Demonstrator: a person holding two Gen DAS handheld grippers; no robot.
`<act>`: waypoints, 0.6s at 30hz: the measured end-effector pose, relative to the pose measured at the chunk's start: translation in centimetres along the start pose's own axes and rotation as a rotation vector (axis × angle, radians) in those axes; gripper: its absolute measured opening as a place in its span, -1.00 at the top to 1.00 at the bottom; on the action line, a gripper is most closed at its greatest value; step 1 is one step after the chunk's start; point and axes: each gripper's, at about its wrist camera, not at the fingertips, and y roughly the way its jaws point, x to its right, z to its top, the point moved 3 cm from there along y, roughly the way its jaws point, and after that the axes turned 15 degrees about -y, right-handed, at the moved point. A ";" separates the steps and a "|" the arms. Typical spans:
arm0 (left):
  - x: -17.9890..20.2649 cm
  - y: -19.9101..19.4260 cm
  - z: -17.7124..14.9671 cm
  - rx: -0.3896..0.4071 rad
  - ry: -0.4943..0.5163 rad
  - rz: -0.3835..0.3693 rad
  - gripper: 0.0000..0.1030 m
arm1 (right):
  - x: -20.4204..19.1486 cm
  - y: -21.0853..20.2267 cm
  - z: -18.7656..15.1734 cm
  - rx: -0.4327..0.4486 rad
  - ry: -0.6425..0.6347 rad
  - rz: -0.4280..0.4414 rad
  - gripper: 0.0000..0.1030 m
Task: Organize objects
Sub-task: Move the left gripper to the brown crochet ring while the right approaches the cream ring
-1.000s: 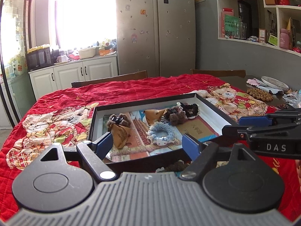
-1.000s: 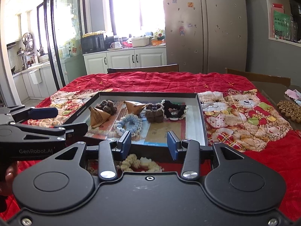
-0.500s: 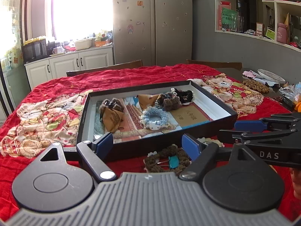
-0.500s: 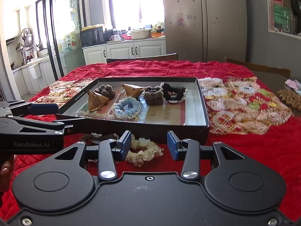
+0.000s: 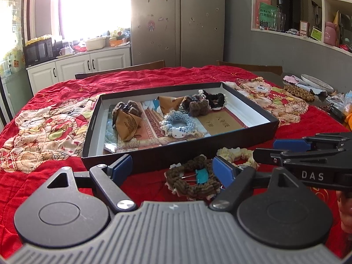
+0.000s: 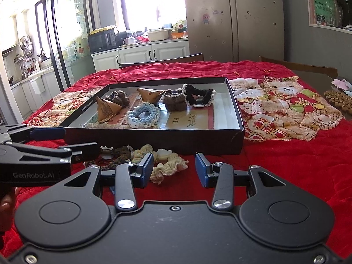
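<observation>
— What sits on the quilt (image 5: 66, 92)?
— A shallow box (image 5: 253, 107) in the middle, holding two paper cones (image 5: 126, 123) and several scrunchies (image 5: 180, 121).
— And before the box?
— Two more scrunchies lie on the quilt just beside its near wall: one with a clip (image 5: 193, 180) to the left, a frilly one (image 6: 169, 165) to its right, touching or nearly so.
— Behind the table?
— Chairs, then a fridge (image 5: 178, 19); cabinets (image 5: 88, 66) stand to its left, shelves (image 5: 308, 11) to its right.
</observation>
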 end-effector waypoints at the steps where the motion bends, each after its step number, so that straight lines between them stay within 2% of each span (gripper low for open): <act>1: 0.0 0.0 -0.1 -0.002 -0.001 -0.001 -0.70 | 0.0 0.0 0.0 -0.001 0.002 -0.001 0.21; 18: -0.3 1.6 -1.3 -0.039 -0.001 0.008 -0.70 | -0.1 1.5 -0.7 -0.030 0.013 0.013 0.21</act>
